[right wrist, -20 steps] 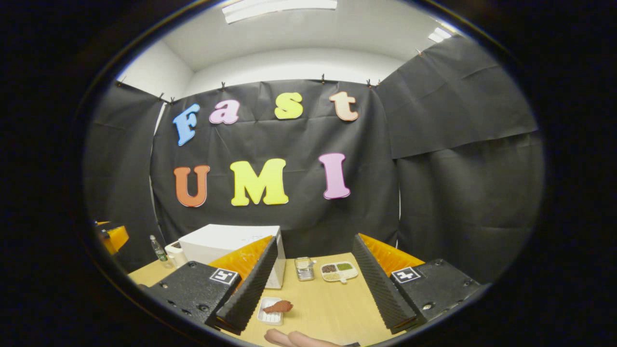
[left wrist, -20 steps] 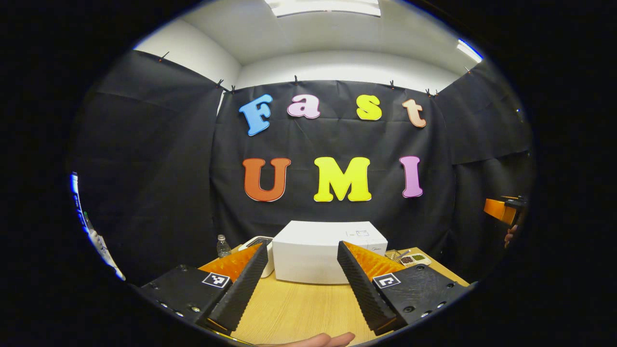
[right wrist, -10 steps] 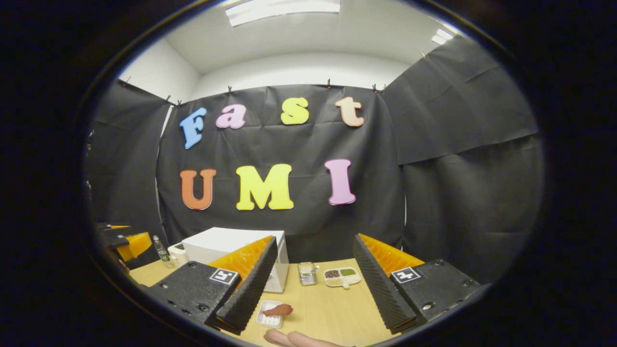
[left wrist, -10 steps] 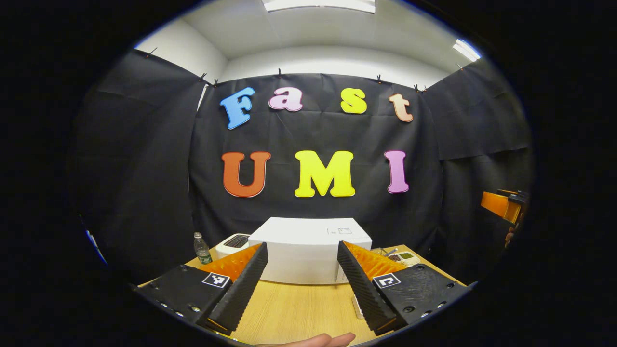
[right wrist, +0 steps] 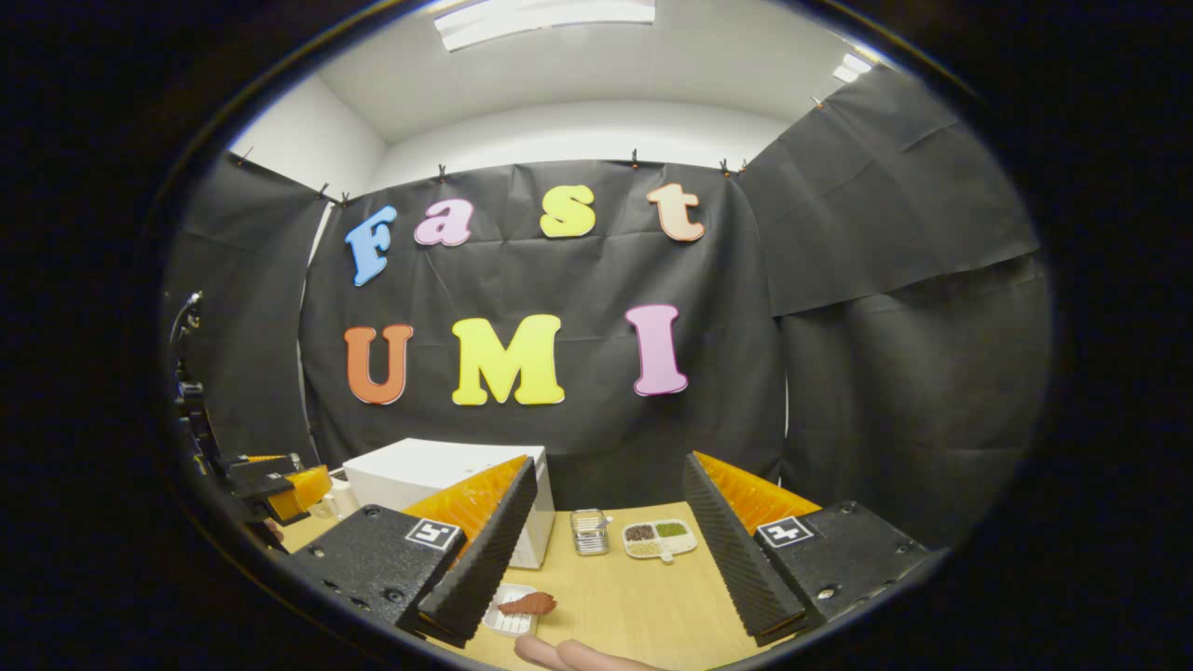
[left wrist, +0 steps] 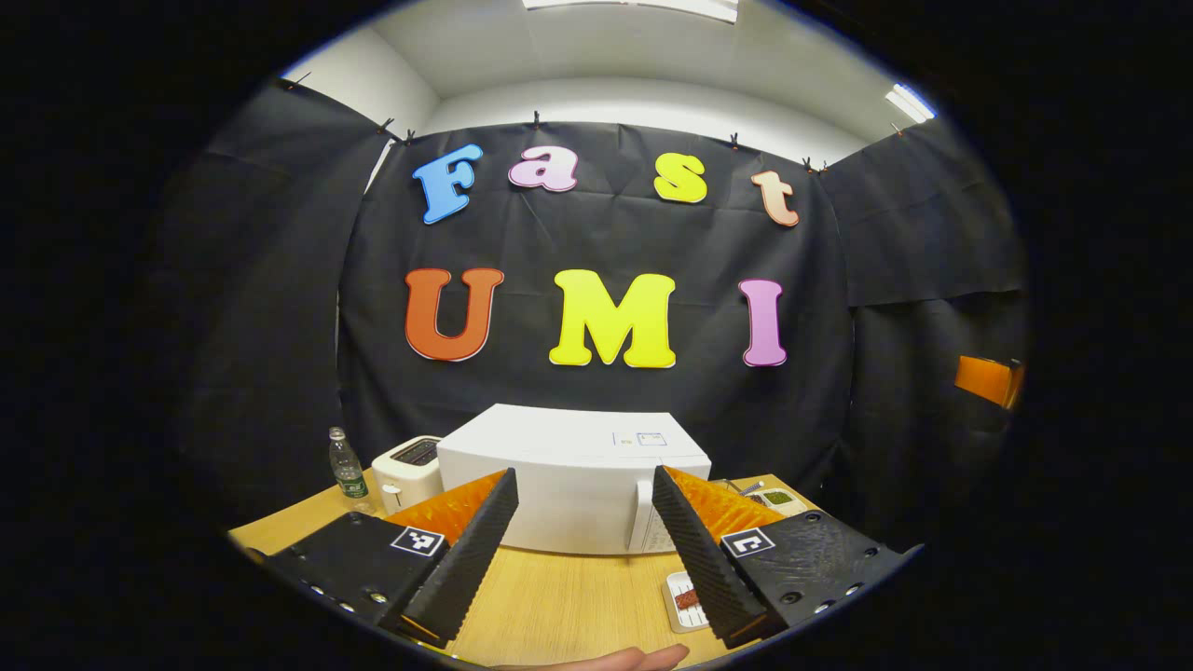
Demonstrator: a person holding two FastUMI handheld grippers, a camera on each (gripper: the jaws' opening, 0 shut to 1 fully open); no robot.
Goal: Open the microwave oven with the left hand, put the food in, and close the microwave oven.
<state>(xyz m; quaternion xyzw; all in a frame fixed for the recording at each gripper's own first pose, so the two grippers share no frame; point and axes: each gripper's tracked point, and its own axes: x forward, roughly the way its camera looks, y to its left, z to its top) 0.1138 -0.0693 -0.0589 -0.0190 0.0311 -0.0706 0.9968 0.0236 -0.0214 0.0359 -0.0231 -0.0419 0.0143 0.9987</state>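
Observation:
The white microwave (left wrist: pixel 559 480) stands shut at the back of the wooden table (left wrist: pixel 569 596), its handle (left wrist: pixel 641 514) on the right of the door. My left gripper (left wrist: pixel 584 483) hovers open in front of it, some way off, nothing between its fingers. The food, a reddish-brown piece on a small white plate (right wrist: pixel 519 608), lies on the table before the microwave (right wrist: pixel 438 471); the plate (left wrist: pixel 683 596) peeks out beside my left gripper's right finger. My right gripper (right wrist: pixel 610 466) is open and empty above the table, the plate beside its left finger.
A white toaster (left wrist: pixel 407 469) and a small bottle (left wrist: pixel 347 463) stand left of the microwave. A metal holder (right wrist: pixel 589 531) and a divided condiment tray (right wrist: pixel 657 538) sit to its right. The left gripper (right wrist: pixel 280 489) shows at the left edge. A hand (right wrist: pixel 569 654) shows low.
My left gripper has moved closer to the microwave, which looks larger; the toaster, the bottle and the food plate have come into its view. My right gripper has barely moved.

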